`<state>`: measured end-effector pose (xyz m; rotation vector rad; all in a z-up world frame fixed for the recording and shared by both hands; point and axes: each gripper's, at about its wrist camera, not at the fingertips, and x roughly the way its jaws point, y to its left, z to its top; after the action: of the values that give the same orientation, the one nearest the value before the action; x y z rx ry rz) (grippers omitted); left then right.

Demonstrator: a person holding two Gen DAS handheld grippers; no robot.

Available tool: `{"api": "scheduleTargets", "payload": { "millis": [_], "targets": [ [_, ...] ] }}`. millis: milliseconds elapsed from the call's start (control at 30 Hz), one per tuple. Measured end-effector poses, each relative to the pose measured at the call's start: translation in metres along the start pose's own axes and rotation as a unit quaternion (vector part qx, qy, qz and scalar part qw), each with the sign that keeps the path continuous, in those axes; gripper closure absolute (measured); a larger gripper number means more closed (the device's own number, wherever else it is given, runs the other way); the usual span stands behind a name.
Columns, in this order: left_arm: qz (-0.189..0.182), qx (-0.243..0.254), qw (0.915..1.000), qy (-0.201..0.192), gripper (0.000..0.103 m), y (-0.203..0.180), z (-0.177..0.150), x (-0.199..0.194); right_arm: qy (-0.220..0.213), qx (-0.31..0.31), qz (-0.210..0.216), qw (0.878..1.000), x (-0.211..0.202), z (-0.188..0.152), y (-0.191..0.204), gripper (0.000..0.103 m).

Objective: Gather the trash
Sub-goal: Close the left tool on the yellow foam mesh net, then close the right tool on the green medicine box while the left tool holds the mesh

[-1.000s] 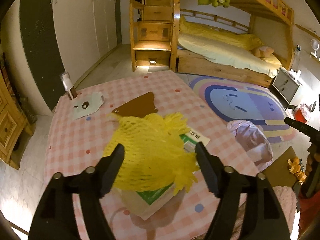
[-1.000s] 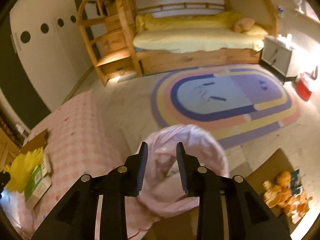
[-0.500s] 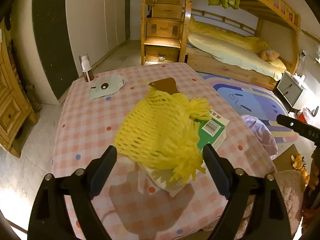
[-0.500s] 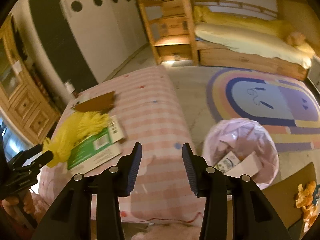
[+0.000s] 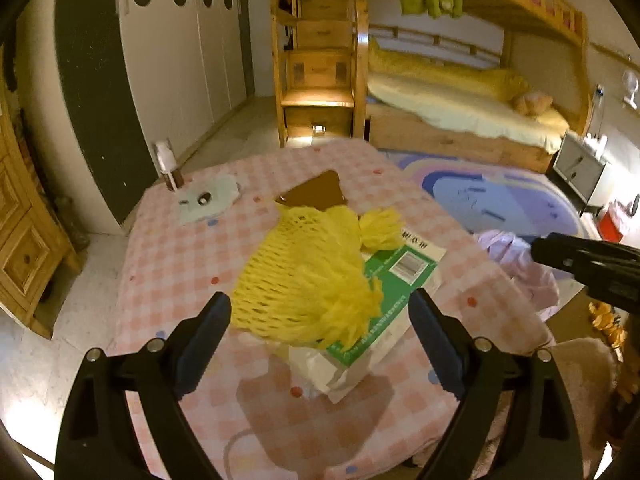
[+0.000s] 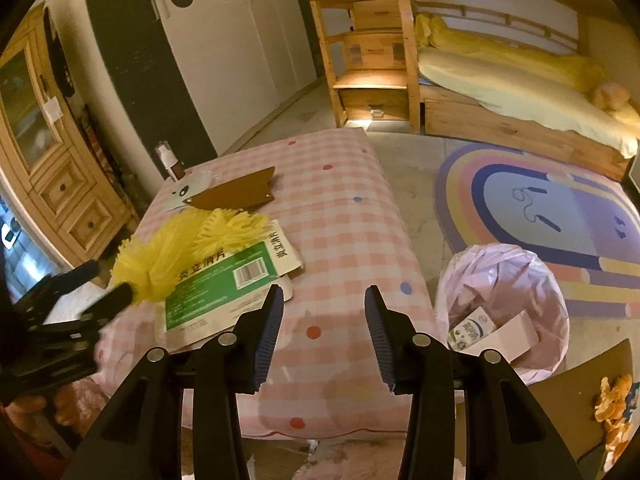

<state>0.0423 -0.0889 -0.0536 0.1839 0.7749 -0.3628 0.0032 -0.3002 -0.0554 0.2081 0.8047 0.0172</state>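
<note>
Left wrist view gives you one yellow net [image 5: 308, 276] lying on one green packet [image 5: 386, 300] on the counter [image 5: 192, 264], with one brown card [image 5: 316, 194] beyond. Your left claw [image 5: 320, 334] is spread wide around the net's near end, gripping nothing. Your right claw [image 6: 324, 330] is released too, empty above the counter's edge, beside one lined bin [image 6: 500, 280] holding two cartons.

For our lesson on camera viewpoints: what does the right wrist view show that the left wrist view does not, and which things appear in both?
Only the right wrist view shows inside the pink-lined bin, holding a carton, and the glass-fronted cabinet.

Only the left wrist view shows the grey bedside table.

Both show the yellow net, green-and-white packet, brown card, checked table and bunk bed.
</note>
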Motion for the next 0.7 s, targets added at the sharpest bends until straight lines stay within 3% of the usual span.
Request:
{"api": "scheduleTargets", "payload": {
  "millis": [100, 200, 267, 333, 433, 700],
  "targets": [
    [0.008, 0.016, 0.9997, 0.016, 0.024, -0.008, 0.003, 0.021, 0.005, -0.003, 0.001, 1.000, 0.001, -0.003, 0.004, 0.055],
    [0.025, 0.026, 0.9987, 0.036, 0.040, -0.010, 0.005, 0.043, 0.011, -0.009, 0.005, 1.000, 0.003, -0.005, 0.010, 0.055],
    [0.027, 0.018, 0.9982, 0.051, 0.067, -0.001, 0.004, 0.053, 0.013, -0.013, 0.007, 1.000, 0.004, -0.007, 0.014, 0.055],
    [0.025, 0.010, 0.9983, 0.052, 0.078, 0.009, 0.003, 0.053, 0.016, -0.019, 0.010, 1.000, 0.005, -0.009, 0.019, 0.055],
    [0.019, 0.000, 0.9994, 0.029, 0.082, 0.025, 0.003, 0.037, 0.017, -0.025, 0.012, 0.999, 0.006, -0.009, 0.025, 0.055],
    [0.011, -0.015, 0.9987, -0.048, 0.083, 0.058, -0.001, -0.034, 0.017, -0.040, 0.018, 0.999, 0.009, -0.009, 0.045, 0.051]
  ]
}}
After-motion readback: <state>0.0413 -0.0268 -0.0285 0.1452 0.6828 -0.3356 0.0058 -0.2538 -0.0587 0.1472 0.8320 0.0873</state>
